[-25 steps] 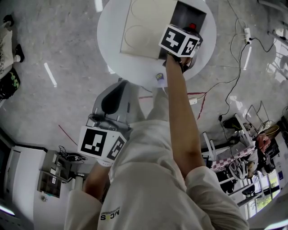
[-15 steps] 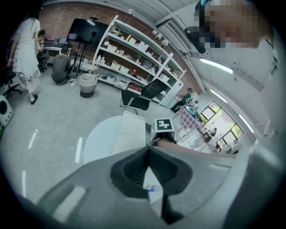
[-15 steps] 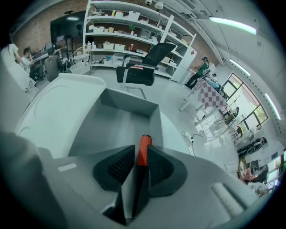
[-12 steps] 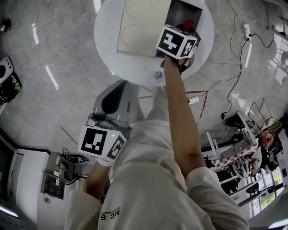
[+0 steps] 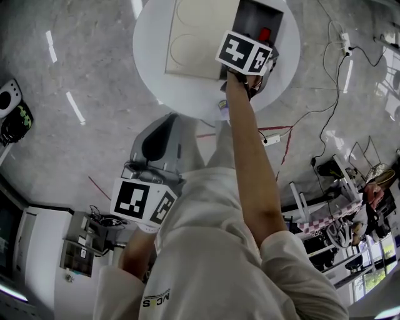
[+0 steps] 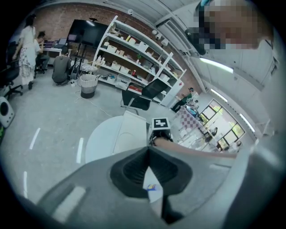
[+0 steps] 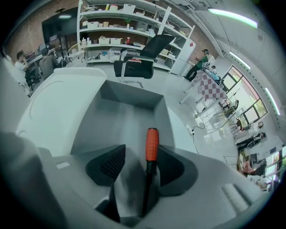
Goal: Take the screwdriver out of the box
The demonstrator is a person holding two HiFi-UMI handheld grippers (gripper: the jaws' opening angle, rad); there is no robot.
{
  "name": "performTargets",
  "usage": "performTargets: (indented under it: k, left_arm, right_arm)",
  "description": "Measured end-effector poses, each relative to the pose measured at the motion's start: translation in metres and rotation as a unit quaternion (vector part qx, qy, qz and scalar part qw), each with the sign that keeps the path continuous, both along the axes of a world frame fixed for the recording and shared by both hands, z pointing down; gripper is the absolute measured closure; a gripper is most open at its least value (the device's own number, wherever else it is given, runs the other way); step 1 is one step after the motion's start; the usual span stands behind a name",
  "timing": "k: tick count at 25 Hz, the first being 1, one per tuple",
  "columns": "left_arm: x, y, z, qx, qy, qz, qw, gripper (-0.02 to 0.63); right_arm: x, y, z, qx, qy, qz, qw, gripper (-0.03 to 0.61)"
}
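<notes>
Now right gripper (image 7: 137, 156) jaws just opened wide, screwdriver (image 7: 152, 144) between

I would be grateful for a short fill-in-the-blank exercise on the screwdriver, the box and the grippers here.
1. The screwdriver stands between the jaws of the ___ gripper.
2. The box sits on a ___ white table.
3. The box's lid is ___.
4. The left gripper has its jaws ___.
Missing words: right; round; open; shut.
Note: the right gripper has just been opening its jaws; they stand apart, the screwdriver between them.
</notes>
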State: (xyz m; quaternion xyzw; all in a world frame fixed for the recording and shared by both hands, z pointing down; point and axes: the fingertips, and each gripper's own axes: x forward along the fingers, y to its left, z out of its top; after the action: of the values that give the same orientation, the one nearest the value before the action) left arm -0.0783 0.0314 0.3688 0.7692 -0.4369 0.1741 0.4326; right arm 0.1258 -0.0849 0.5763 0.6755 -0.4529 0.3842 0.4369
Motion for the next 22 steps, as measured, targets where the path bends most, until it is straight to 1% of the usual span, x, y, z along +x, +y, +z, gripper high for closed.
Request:
performTargets:
  k: [1,8,9,10,11,14,15,17,18,22]
  left_arm:
    - [-0.001,0.0,0.0,0.0,-0.001,-0.002,1.0,0.614]
    - [-0.01,0.004,0.0,0.0,-0.004,-0.011,0.9999,0.614]
    - [-0.01,0.004,0.0,0.0,-0.004,-0.012,0.9999,0.614]
    - [-0.01,0.005,0.001,0.001,-0.003,-0.012,0.9999,0.614]
    - [-0.011,0.005,0.002,0.001,-0.001,-0.012,0.9999,0.614]
    - [-0.009,0.004,0.002,0.001,0.002,-0.008,1.0,0.614]
    - [-0.008,0.003,0.001,0.001,0.003,-0.007,1.0,0.614]
    - [-0.006,0.003,-0.001,0.002,0.004,-0.004,1.0,0.614]
    - [-0.006,0.003,-0.002,0.003,0.004,-0.003,1.0,0.614]
    - [-0.008,0.001,-0.008,0.007,0.001,-0.004,1.0,0.614]
  right_arm:
    - [-0.001,-0.001,0.001,-0.002,-0.001,0.004,1.0,0.353]
    - [0.003,0.003,0.002,0.001,-0.01,0.023,1.0,0.367]
    - [0.007,0.004,0.001,0.001,-0.003,0.028,1.0,0.418]
    - [0.01,0.005,0.0,0.001,0.007,0.029,1.0,0.501]
    - [0.013,0.005,0.0,0.002,0.016,0.026,1.0,0.528]
    - [0.013,0.002,0.001,0.0,0.02,0.012,1.0,0.524]
    - [0.01,0.001,0.001,-0.001,0.013,0.01,1.0,0.497]
    - [0.004,0.0,0.001,-0.003,0.0,0.004,1.0,0.4]
    - [0.001,0.001,0.001,-0.003,-0.004,0.004,1.0,0.39]
    - [0.004,0.001,0.0,0.003,0.001,0.021,1.0,0.396]
